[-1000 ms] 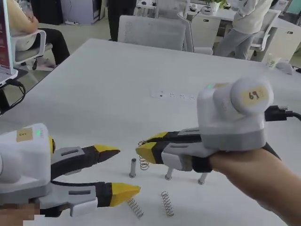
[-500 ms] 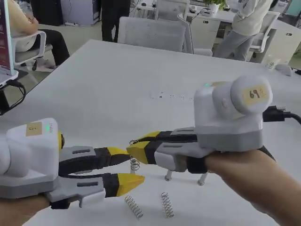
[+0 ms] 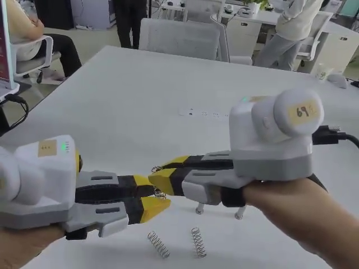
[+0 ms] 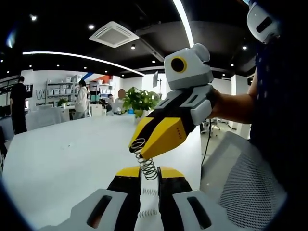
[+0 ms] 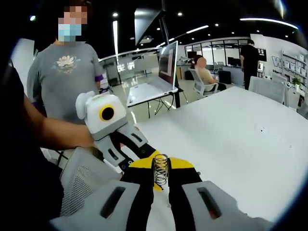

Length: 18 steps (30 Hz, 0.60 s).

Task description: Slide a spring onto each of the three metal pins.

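Observation:
My right gripper (image 3: 160,175) is shut on a small steel spring (image 5: 161,170), which stands upright between its yellow tips (image 5: 161,166). My left gripper (image 3: 157,194) meets it from the left with its jaws closed to a narrow gap where the leftmost metal pin stood. That pin is hidden by the jaws. In the left gripper view the spring (image 4: 146,161) runs from the right gripper's tip (image 4: 140,148) down between my left tips (image 4: 149,174). Two more pins (image 3: 200,208) (image 3: 240,212) stand upright under the right gripper. Two loose springs (image 3: 158,245) (image 3: 196,242) lie at the front.
The white table (image 3: 140,101) has a flush socket strip (image 3: 205,113) in its middle. Grey chairs (image 3: 179,36) stand at the far edge, with people seated and standing beyond. A laptop (image 5: 168,65) sits on a nearby desk.
My left gripper has moved right and forward, and its jaws have closed around the leftmost pin's spot. The right gripper has drifted slightly left with the spring, meeting the left tips.

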Tool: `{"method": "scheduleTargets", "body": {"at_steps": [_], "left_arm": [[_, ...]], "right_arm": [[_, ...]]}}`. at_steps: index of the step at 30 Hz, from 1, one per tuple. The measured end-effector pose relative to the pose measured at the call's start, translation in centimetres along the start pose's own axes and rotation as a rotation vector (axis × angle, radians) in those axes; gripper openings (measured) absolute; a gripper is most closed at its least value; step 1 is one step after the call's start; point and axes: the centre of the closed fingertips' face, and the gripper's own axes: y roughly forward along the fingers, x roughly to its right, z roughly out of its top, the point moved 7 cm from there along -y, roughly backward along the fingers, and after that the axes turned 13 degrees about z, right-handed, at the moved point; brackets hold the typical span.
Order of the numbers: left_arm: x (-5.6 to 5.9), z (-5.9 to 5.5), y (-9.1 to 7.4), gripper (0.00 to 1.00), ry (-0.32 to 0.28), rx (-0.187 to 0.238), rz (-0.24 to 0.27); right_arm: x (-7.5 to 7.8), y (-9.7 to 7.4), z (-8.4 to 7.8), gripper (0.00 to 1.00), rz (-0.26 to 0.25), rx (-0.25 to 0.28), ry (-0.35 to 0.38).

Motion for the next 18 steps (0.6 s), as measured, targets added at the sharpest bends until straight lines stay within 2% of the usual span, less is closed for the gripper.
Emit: {"method": "scheduleTargets", "body": {"at_steps": [6, 9, 13, 18], "left_arm": [[-0.1, -0.2, 0.0, 0.03, 0.022, -0.012, 0.001], [-0.1, -0.3, 0.0, 0.03, 0.041, -0.022, -0.003], [0.4, -0.4, 0.1, 0.03, 0.071, -0.036, -0.021], [1.0, -0.7, 0.3, 0.03, 0.123, -0.066, -0.049]], "right_arm": [[0.0, -0.4, -0.1, 0.08, 0.003, -0.019, -0.01], [0.0, -0.7, -0.3, 0.08, 0.012, -0.049, -0.022], [-0.2, -1.1, -0.6, 0.08, 0.036, -0.11, -0.037], [-0.5, -1.4, -1.0, 0.08, 0.071, -0.212, -0.066]]}}
